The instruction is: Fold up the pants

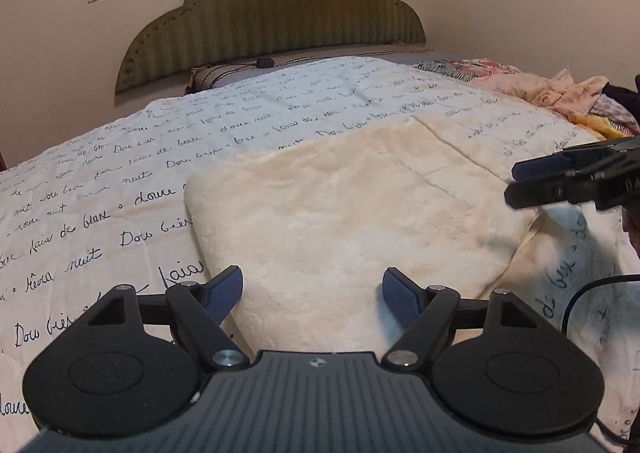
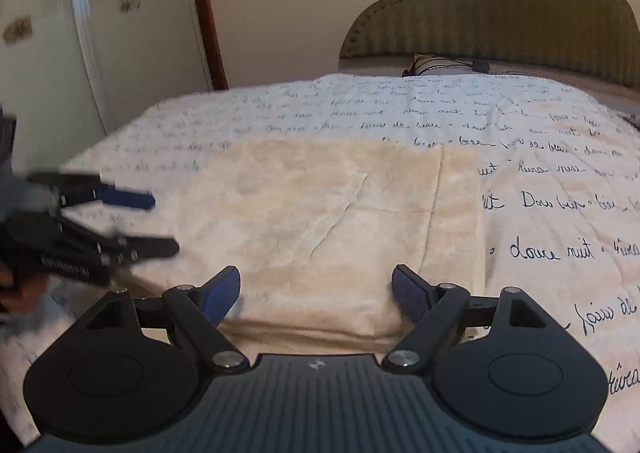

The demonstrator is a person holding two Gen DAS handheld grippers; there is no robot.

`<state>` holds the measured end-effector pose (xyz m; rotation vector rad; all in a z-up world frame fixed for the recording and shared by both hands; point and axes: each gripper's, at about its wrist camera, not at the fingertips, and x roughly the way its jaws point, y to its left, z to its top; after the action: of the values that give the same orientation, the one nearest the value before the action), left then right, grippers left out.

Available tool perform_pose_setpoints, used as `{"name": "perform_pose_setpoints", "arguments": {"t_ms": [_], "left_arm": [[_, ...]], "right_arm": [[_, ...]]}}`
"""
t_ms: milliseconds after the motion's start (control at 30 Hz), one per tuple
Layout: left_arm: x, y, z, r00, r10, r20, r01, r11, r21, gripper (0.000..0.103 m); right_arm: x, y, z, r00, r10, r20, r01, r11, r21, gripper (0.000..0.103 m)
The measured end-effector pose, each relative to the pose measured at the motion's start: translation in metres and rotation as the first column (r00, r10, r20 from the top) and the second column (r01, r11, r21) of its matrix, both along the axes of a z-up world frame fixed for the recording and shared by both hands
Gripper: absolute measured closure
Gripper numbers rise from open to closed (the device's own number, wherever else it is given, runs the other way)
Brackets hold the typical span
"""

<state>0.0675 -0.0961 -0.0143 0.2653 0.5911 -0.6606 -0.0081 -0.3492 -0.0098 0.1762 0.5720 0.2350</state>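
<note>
Quilt with script print lies bare along my left, plenty of room there. My left gripper hangs spread wide over the near-left corner of the folded cream pants, nothing between its 2 fingers. The pants sit flat mid-bed, edges squared, one seam running across. My right gripper hangs over their near edge, also spread and empty. Loose clothes crowd the far-right corner of the bed.
</note>
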Motion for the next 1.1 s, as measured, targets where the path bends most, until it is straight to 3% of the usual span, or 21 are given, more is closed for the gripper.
{"name": "perform_pose_setpoints", "arguments": {"t_ms": [67, 133, 200, 333, 467, 633, 700, 800, 867, 900, 933, 967, 1000, 1100], "left_arm": [[0.011, 0.006, 0.006, 0.999, 0.034, -0.004, -0.034, 0.999, -0.030, 0.021], [0.026, 0.015, 0.010, 0.997, 0.079, -0.023, -0.080, 0.994, -0.069, 0.015], [0.045, 0.025, 0.009, 0.989, 0.103, -0.104, -0.115, 0.986, -0.118, 0.014], [0.081, 0.040, -0.004, 0.938, 0.075, -0.339, -0.151, 0.968, -0.202, 0.014], [0.102, 0.040, -0.022, 0.882, 0.008, -0.472, -0.148, 0.954, -0.260, 0.014], [0.114, 0.028, -0.034, 0.863, -0.067, -0.500, -0.135, 0.925, -0.356, 0.001], [0.119, 0.021, -0.037, 0.859, -0.081, -0.506, -0.137, 0.915, -0.380, 0.001], [0.120, 0.016, -0.039, 0.861, -0.076, -0.502, -0.155, 0.902, -0.402, 0.003], [0.117, 0.016, -0.037, 0.867, -0.065, -0.494, -0.162, 0.901, -0.402, 0.010], [0.116, 0.017, -0.036, 0.873, -0.056, -0.484, -0.160, 0.906, -0.393, 0.018], [0.114, 0.018, -0.036, 0.880, -0.041, -0.473, -0.159, 0.913, -0.375, 0.029], [0.114, 0.018, -0.036, 0.886, -0.019, -0.464, -0.163, 0.923, -0.349, 0.037], [0.114, 0.019, -0.036, 0.890, 0.003, -0.456, -0.169, 0.930, -0.325, 0.056], [0.113, 0.028, -0.034, 0.891, 0.028, -0.453, -0.204, 0.916, -0.345, 0.076]], "right_arm": [[0.008, -0.032, 0.006, 0.997, -0.073, 0.000, 0.073, 0.993, 0.093, 0.017], [0.024, -0.058, 0.004, 0.992, -0.124, -0.005, 0.124, 0.986, 0.112, 0.017], [0.045, -0.084, -0.008, 0.990, -0.127, -0.061, 0.136, 0.974, 0.183, 0.017], [0.075, -0.115, -0.036, 0.988, -0.039, -0.148, 0.094, 0.919, 0.382, 0.017], [0.093, -0.114, -0.052, 0.978, 0.125, -0.167, -0.026, 0.867, 0.497, 0.016], [0.109, -0.119, -0.058, 0.966, 0.197, -0.168, -0.069, 0.822, 0.565, 0.015], [0.118, -0.126, -0.063, 0.963, 0.198, -0.183, -0.052, 0.804, 0.592, 0.017], [0.133, -0.126, -0.064, 0.965, 0.173, -0.199, -0.026, 0.814, 0.580, 0.018], [0.138, -0.118, -0.060, 0.963, 0.184, -0.197, -0.044, 0.828, 0.559, 0.019], [0.138, -0.112, -0.059, 0.961, 0.203, -0.188, -0.068, 0.831, 0.552, 0.022], [0.137, -0.109, -0.059, 0.959, 0.214, -0.186, -0.080, 0.834, 0.546, 0.033], [0.136, -0.107, -0.059, 0.960, 0.203, -0.194, -0.072, 0.845, 0.530, 0.054], [0.132, -0.108, -0.058, 0.963, 0.177, -0.204, -0.048, 0.857, 0.513, 0.066], [0.124, -0.111, -0.058, 0.971, 0.136, -0.198, -0.012, 0.851, 0.525, 0.073]]}}
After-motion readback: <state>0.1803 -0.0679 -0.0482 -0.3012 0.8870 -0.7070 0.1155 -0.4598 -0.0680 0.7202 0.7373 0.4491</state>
